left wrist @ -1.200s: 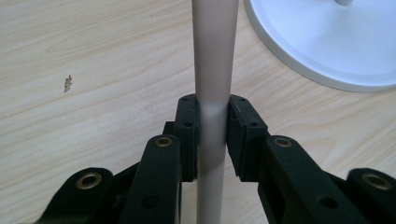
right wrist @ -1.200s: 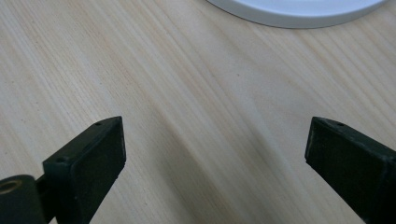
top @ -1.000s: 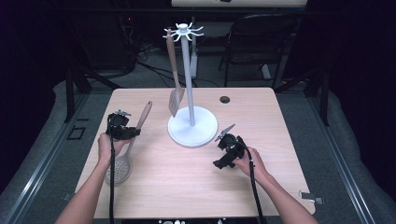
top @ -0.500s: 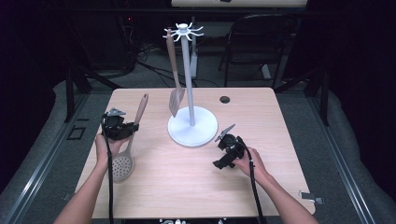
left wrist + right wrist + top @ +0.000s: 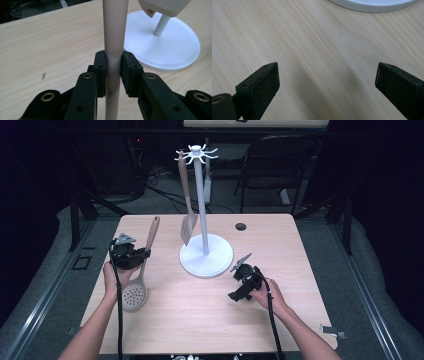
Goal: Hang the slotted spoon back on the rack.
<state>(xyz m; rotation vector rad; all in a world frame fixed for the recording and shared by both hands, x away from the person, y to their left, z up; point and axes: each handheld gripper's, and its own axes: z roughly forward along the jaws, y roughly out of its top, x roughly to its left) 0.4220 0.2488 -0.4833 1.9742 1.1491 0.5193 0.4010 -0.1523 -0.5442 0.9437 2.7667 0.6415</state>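
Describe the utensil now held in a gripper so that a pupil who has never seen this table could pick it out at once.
Start at the white stand in the middle of the wooden table. To its left, the left gripper is clamped on a beige handle: that is the skimmer spoon. Its round, perforated head sets it apart from the slotted spatula hanging on the stand.

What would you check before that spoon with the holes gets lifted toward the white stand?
1. Left tongs clamped on the skimmer spoon handle: ok, both pads press on it.
2. Spoon head off the table: cannot tell from the high view.
3. Free hook on the stand: ok, only the slotted spatula hangs there.
4. Path to the stand: ok, bare wood between.
5. Right tongs out of the way: ok, open above the table, beside the stand's base.
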